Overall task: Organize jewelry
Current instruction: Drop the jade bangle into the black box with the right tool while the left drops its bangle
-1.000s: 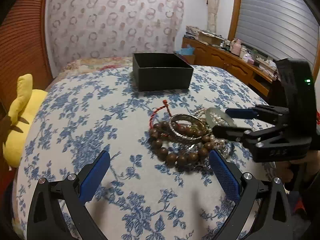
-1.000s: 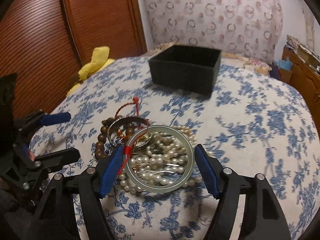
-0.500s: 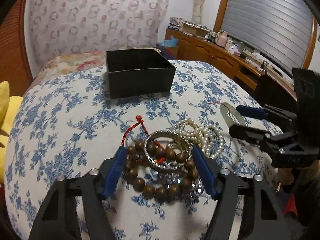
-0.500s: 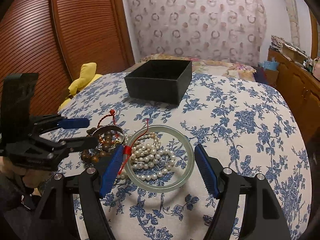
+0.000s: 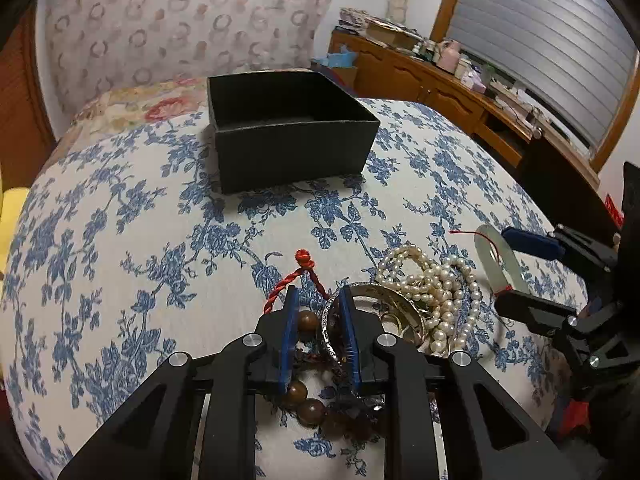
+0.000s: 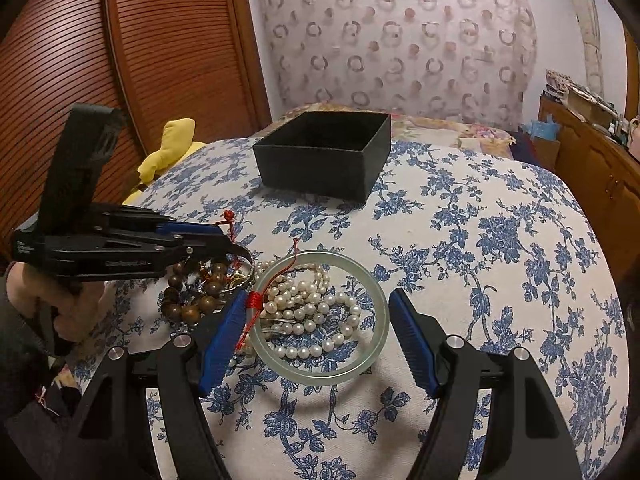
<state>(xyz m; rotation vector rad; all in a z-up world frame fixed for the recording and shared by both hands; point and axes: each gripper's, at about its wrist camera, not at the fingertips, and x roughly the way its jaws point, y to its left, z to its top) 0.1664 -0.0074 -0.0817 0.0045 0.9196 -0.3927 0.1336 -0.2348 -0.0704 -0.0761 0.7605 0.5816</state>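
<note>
A jewelry pile lies on the floral bedspread. My left gripper (image 5: 318, 300) is shut on the wooden bead bracelet (image 5: 308, 322) and the rim of the silver bangle (image 5: 374, 298); it also shows in the right wrist view (image 6: 224, 236). A pearl necklace (image 5: 436, 280) lies just right of it. My right gripper (image 6: 316, 320) holds the pale green jade bangle (image 6: 320, 376) with a red cord between its blue pads, lifted over the pearls (image 6: 308, 312). An open black box (image 5: 288, 132) stands farther back, empty as far as I see.
A yellow plush toy (image 6: 172, 148) lies at the bed's left edge. A wooden sideboard (image 5: 448, 84) with clutter runs along the right wall. A patterned curtain hangs behind the box (image 6: 324, 156).
My left gripper moved forward over the beads and silver bangle and closed on them. My right gripper stayed holding the jade bangle, lifted slightly.
</note>
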